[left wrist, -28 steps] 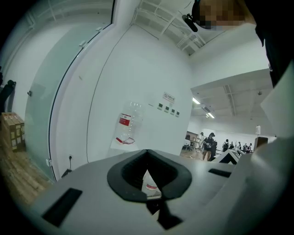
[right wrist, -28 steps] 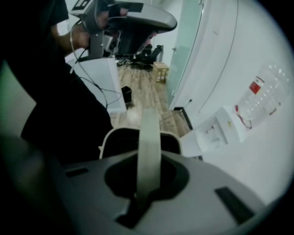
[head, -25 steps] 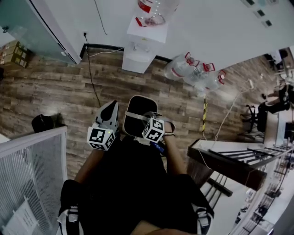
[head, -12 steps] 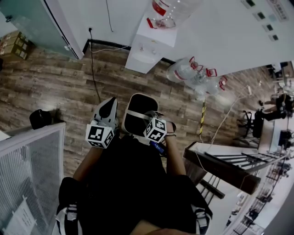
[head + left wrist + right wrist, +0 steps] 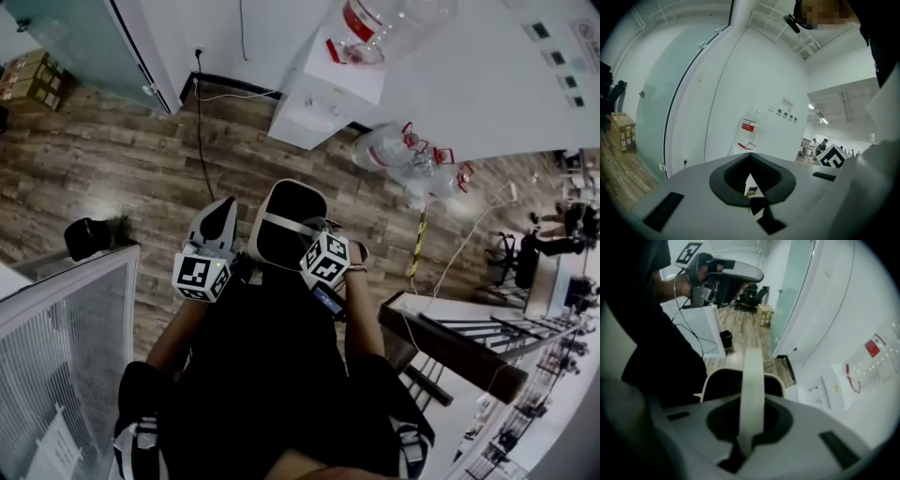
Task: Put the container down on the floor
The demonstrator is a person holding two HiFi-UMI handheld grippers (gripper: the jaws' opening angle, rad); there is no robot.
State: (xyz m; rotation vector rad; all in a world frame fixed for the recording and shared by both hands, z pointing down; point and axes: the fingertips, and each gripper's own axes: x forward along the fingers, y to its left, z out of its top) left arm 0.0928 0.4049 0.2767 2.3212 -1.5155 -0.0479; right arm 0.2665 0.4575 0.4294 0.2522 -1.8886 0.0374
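The container (image 5: 281, 234) is a dark bucket with a cream rim and a flat cream handle (image 5: 292, 225). It hangs in front of the person's body, above the wooden floor (image 5: 112, 169). My right gripper (image 5: 321, 232) is shut on the handle, at the bucket's right. In the right gripper view the handle (image 5: 753, 390) runs up out of the jaws, with the container's rim (image 5: 740, 373) behind it. My left gripper (image 5: 223, 214) hangs just left of the bucket, apart from it, its jaws together and empty. In the left gripper view, my left gripper (image 5: 754, 206) faces a white wall.
A white water dispenser (image 5: 328, 94) with a bottle on top stands by the wall ahead. Several water jugs (image 5: 412, 155) lie to its right. A cable (image 5: 202, 141) runs over the floor. A white mesh partition (image 5: 66, 347) is at the left, a dark-topped counter (image 5: 450, 337) at the right.
The view has drifted toward the water dispenser. My right gripper with the container has shifted a little to the right and up. The left gripper keeps its place beside the bucket.
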